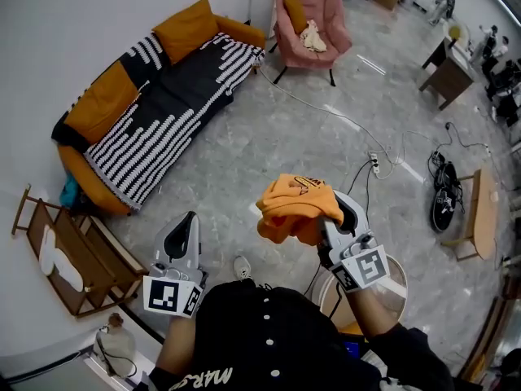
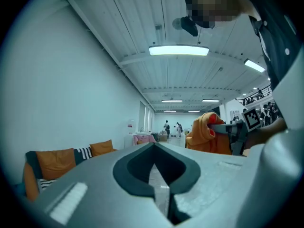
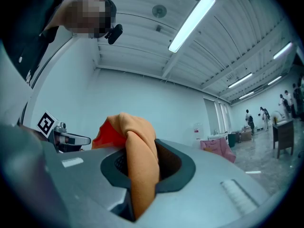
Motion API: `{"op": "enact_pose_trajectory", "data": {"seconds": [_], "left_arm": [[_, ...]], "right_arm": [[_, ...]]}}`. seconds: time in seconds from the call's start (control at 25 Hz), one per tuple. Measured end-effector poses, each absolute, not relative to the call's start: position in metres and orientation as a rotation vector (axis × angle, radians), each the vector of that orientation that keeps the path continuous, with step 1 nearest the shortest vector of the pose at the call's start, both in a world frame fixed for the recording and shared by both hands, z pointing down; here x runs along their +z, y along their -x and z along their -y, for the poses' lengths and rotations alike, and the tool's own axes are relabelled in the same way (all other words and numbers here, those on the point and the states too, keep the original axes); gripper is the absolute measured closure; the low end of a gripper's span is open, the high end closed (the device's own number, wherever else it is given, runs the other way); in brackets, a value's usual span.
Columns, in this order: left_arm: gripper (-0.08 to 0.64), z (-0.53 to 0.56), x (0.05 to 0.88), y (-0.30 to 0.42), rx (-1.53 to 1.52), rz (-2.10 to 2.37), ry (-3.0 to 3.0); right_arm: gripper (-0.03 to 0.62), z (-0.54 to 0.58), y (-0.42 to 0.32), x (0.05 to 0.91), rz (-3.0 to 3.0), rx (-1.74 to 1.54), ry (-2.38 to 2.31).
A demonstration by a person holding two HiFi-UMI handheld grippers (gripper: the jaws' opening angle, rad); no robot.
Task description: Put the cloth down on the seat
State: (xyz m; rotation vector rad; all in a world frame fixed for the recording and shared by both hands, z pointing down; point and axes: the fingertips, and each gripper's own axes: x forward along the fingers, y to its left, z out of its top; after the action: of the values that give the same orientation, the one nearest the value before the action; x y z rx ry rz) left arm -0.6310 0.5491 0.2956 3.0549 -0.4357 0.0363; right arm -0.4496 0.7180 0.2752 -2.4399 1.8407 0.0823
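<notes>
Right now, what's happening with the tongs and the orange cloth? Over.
Right tongs shut on orange cloth, held above floor. Left tongs shut, empty. Sofa and pink armchair ahead, only floor between.

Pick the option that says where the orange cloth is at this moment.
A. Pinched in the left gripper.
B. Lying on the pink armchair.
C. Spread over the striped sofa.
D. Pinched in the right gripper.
D: the orange cloth is bunched between the fingers of the right gripper, held up above the floor.
</notes>
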Motion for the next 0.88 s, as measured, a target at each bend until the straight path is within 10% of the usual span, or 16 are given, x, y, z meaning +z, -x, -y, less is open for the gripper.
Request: {"op": "enact_pose_trajectory", "data": {"seconds": [0.88], "left_arm": [[0.558, -0.468, 0.311, 0.577, 0.065, 0.428, -3.127]], "right_arm": [[0.511, -0.634, 0.396, 0.279, -1.728, 0.121, 2.498]]}}
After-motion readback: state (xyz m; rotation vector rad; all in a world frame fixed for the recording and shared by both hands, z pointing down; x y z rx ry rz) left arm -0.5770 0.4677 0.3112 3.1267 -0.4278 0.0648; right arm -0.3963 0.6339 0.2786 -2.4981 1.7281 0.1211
